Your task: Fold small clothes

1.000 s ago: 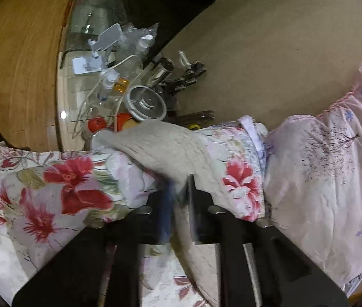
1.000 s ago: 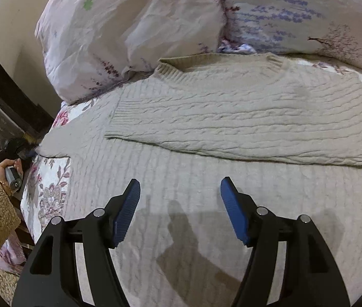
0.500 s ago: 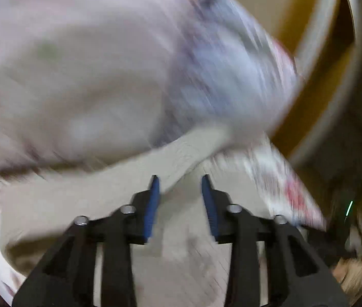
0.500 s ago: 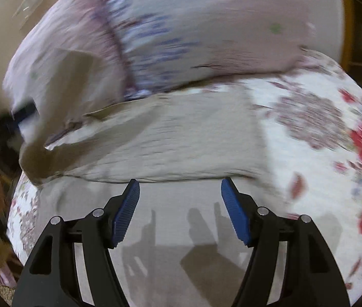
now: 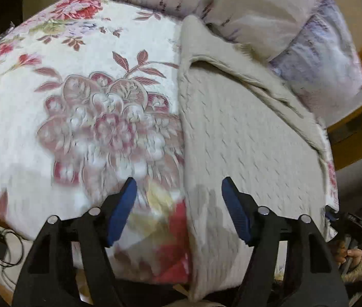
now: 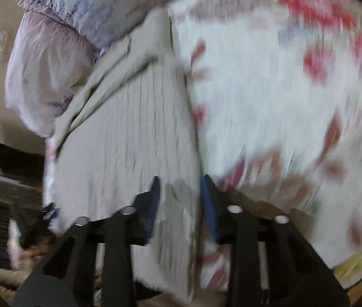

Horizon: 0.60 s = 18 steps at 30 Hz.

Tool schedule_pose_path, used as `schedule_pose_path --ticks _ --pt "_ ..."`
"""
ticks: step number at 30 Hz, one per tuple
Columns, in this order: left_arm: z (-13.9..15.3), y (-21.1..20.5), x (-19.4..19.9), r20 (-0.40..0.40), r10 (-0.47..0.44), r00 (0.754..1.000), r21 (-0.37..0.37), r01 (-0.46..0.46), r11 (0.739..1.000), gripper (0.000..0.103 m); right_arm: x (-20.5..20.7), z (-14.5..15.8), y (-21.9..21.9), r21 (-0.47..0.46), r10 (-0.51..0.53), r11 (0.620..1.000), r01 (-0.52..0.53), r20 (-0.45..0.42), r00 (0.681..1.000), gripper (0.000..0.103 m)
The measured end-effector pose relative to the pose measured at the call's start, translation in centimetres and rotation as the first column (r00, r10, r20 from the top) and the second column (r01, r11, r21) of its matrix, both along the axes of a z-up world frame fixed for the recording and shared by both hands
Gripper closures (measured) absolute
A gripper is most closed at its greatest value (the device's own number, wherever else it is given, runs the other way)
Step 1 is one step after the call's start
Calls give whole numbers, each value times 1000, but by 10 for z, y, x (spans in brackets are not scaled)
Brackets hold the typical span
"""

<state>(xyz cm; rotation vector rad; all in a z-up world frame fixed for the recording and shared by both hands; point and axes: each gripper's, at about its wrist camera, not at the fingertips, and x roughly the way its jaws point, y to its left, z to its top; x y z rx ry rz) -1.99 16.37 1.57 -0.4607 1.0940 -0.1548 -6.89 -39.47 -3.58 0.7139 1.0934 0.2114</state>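
the beige cable-knit sweater point(image 5: 247, 138) lies flat on the floral bedspread point(image 5: 83, 117), its far end up against the pillows point(image 5: 278, 12). seen from the left gripper point(image 5: 178, 204), the knit fills the ground ahead and to the right, and its long straight side edge runs directly away between the two blue pads. this gripper is spread wide and holds nothing; it hovers over that edge, the left pad above the bedspread, the right pad above the knit.

in the right wrist view the picture is blurred. the right gripper point(image 6: 179, 202) sits at the near corner of the sweater point(image 6: 129, 133), with the same side edge passing between its fingers. the gap is narrow. cloth seems to sit between the pads, but i cannot tell whether they have closed on it.

the sweater looks thick, soft and limp, with some weight for its size. it should drape and sag rather than hold a line, and the ribbed knit probably gives the pads good friction. a sleeve point(image 5: 252, 76) lies folded across the far part, loose enough to slip if the body is jerked. the sensible hold is the near hem, one gripper at each corner, taking all layers in one bite.
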Motion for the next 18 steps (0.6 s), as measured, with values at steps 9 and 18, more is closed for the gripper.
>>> schedule_pose_path --ticks 9,18 --pt "-10 -51 -41 -100 -144 984 -193 123 973 74 -38 -14 37 211 203 959 -188 -50 978 95" --pt "59 -13 90 188 -92 978 -275 142 951 96 96 91 17 212 56 967 -139 356 933 95"
